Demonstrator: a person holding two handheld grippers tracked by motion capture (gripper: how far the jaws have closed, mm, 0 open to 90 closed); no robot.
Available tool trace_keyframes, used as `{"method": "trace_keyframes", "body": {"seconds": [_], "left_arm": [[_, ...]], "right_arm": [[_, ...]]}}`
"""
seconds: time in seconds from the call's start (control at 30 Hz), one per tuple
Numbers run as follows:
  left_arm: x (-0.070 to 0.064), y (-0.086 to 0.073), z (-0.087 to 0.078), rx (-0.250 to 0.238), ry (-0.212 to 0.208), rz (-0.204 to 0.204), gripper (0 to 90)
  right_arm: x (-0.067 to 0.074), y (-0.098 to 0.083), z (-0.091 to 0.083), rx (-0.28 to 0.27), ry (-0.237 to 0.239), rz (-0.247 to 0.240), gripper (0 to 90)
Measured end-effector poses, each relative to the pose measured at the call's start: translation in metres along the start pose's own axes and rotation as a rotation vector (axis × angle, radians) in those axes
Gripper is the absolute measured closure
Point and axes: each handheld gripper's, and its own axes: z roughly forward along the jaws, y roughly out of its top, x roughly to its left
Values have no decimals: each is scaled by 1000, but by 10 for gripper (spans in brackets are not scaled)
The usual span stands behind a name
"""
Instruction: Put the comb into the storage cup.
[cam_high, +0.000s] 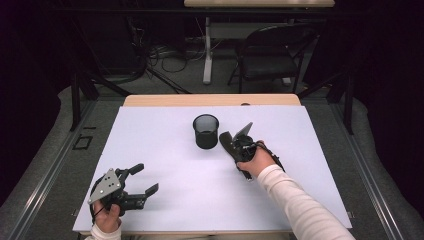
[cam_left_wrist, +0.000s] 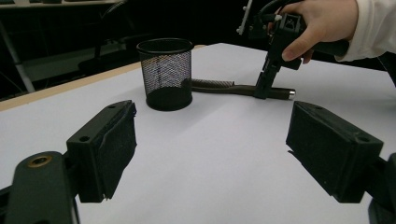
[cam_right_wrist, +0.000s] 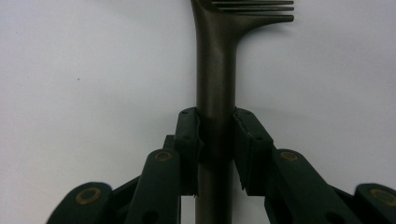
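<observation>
Where the person's own edge of the white surface lies nearest, the left tool rests with its jaws spread wide and nothing between them, well apart from the work. In the left gripper view its two padded fingers frame bare sheet, looking across toward the mesh cup and the other hand.

Farther in, on the person's right, the right tool is clenched on the handle of a dark comb. The pads press the handle from both sides partway along its length, with the toothed head pointing away from the jaws and more handle running back beneath them. In the left gripper view the comb lies flat on the surface, and the right tool comes down onto it from above.

The comb's long axis is what the next move depends on. It lies level, with its toothed end reaching toward the foot of the cup and very close to it; whether they touch cannot be told. The cup stands upright with its mouth open upward, just beyond and to the left of the right hand. That hand is much the nearer, and it already has the comb. Dropping the comb into the cup would likely mean lifting it and tipping its axis upright over the rim.
</observation>
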Motion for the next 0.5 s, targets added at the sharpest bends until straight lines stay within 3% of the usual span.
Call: {"method": "trace_keyframes", "body": {"seconds": [0.37, 0.43, 0.5], "left_arm": [[0, 0, 0, 2, 2, -1, 161], [0, 0, 0, 2, 2, 0, 160], [0, 0, 0, 3, 2, 0, 161]], "right_arm": [[1, 0, -1, 2, -8, 2, 731], [2, -1, -1, 1, -3, 26, 731], [1, -1, 0, -12, 7, 11, 731]]}}
